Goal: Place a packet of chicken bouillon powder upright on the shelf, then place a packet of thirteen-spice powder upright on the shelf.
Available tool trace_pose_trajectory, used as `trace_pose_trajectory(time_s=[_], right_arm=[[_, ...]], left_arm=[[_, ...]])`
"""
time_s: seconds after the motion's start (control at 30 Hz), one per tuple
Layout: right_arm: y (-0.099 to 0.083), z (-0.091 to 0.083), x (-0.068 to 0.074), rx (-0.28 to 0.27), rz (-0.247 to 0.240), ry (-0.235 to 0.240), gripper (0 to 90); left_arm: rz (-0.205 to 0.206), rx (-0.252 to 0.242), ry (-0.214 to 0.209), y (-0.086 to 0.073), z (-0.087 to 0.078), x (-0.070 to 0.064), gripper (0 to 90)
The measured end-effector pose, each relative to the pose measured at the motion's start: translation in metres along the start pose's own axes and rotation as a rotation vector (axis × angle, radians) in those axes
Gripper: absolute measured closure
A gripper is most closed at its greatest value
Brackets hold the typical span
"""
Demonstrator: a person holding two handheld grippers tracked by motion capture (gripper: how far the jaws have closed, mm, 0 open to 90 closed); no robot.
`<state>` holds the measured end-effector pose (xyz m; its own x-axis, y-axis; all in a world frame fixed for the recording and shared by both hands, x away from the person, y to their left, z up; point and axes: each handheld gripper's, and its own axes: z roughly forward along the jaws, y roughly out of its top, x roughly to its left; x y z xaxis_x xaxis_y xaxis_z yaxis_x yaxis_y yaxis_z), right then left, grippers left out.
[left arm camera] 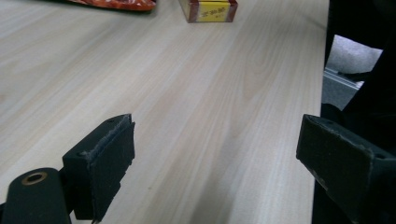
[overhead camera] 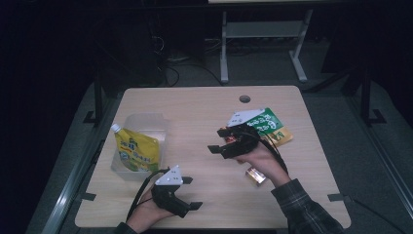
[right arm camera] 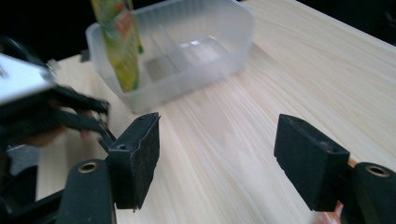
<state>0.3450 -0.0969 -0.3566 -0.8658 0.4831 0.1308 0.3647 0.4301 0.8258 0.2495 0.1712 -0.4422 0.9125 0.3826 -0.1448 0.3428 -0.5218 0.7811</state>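
A clear plastic bin [overhead camera: 146, 127] stands at the table's left with a yellow spouted pouch [overhead camera: 137, 149] leaning in it. My right gripper [overhead camera: 217, 140] hovers open over the table's middle, jaws pointing left at the bin [right arm camera: 187, 56] and pouch [right arm camera: 119, 42]; nothing is between its fingers [right arm camera: 217, 140]. My left gripper [overhead camera: 192, 192] rests open near the front edge, jaws pointing right over bare wood [left arm camera: 215, 135]. A green packet [overhead camera: 265, 124] lies behind the right hand.
A small yellow and red box [overhead camera: 255, 175] lies by the right wrist, and it is far ahead of the left jaws [left arm camera: 208, 9]. An orange packet [overhead camera: 285, 136] lies under the green one. The table's right edge [left arm camera: 322, 70] is close.
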Motion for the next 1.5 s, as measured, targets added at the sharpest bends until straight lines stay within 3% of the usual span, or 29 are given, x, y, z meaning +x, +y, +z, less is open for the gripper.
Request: trace_pose_trajectory(time_s=[0.27,0.3,0.37,0.43,0.67,0.7,0.97,1.17,1.33,1.5], right_arm=[[-0.039,-0.028,-0.020,0.011,0.046,-0.094,34.4],[-0.045,-0.033,-0.022,0.010,0.060,-0.104,36.4],[-0.056,-0.041,-0.028,0.019,0.077,-0.133,43.8],[-0.068,-0.048,-0.032,0.038,0.061,-0.183,52.8],[-0.107,-0.075,-0.059,0.071,0.135,-0.277,82.1],[-0.116,-0.083,-0.066,0.066,0.164,-0.290,89.0],[-0.145,-0.100,-0.087,0.104,0.237,-0.343,89.9],[-0.160,-0.104,-0.103,0.122,0.293,-0.358,90.0],[-0.169,-0.099,-0.109,0.167,0.305,-0.341,90.0],[-0.172,-0.097,-0.110,0.166,0.306,-0.300,90.0]], left_arm=[[-0.008,0.006,0.011,-0.001,0.000,0.000,12.3],[0.009,0.007,0.015,-0.001,0.000,0.001,12.3],[0.000,0.002,0.017,-0.001,0.001,0.000,12.4],[0.003,0.002,0.020,-0.002,0.000,0.000,12.4],[0.006,0.004,0.027,-0.002,0.000,0.000,12.6],[0.014,0.008,0.029,-0.002,0.000,0.001,12.6],[0.001,0.011,0.028,-0.002,0.001,-0.001,12.7],[0.000,0.014,0.024,-0.002,0.002,-0.001,12.7],[0.004,0.019,0.021,-0.002,0.003,-0.001,12.7],[0.005,0.023,0.016,-0.002,0.005,-0.002,12.7]])
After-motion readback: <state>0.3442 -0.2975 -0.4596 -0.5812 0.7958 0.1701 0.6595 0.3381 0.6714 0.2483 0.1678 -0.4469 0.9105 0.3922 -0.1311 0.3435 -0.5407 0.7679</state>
